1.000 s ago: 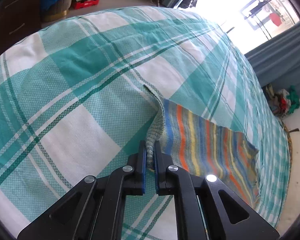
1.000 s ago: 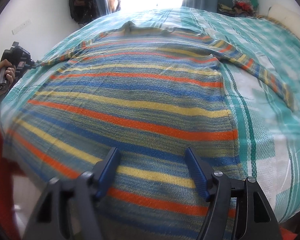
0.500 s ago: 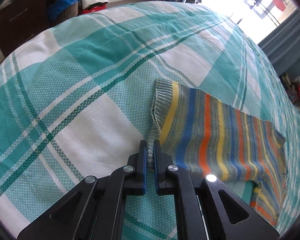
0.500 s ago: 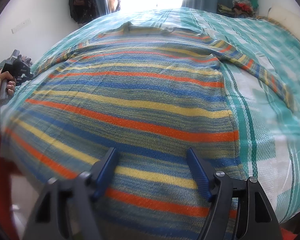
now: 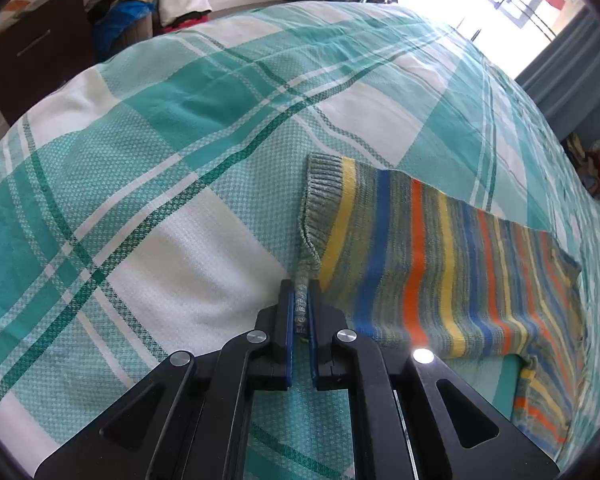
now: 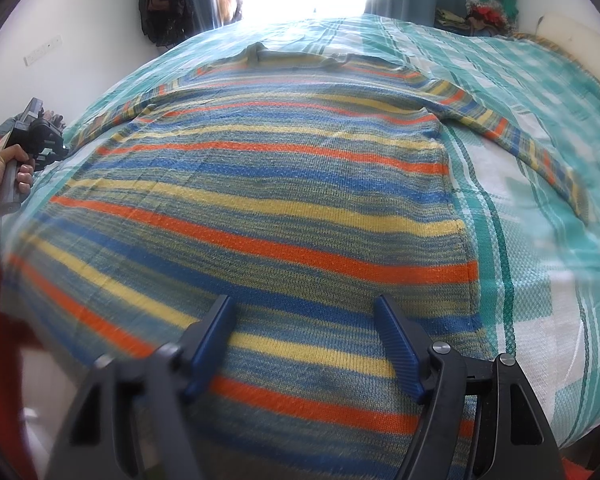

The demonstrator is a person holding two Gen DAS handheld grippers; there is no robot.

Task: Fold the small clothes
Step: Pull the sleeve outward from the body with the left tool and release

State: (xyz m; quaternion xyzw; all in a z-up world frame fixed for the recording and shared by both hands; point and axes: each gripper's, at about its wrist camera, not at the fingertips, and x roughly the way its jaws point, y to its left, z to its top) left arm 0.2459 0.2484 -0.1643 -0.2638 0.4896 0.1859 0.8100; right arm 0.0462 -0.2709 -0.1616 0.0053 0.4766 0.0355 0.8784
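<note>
Striped knit sweater [image 6: 260,208], blue-orange-yellow bands, lies spread flat on bed with teal-white checked cover [image 5: 160,152]. Right gripper [image 6: 304,344] nearest, jaws wide apart, empty, hovering over hem. Left gripper [image 5: 299,320] pinched tight on grey ribbed cuff [image 5: 320,184] of sleeve, cuff edge standing up between pads. Judgement: soft, light, limp knit; stretches and sags, clings to cover, not fragile. Best holds: ribbed cuff, hem corners, shoulder seams. Far: collar toward bright window, other sleeve [image 6: 520,128] angled out right.
</note>
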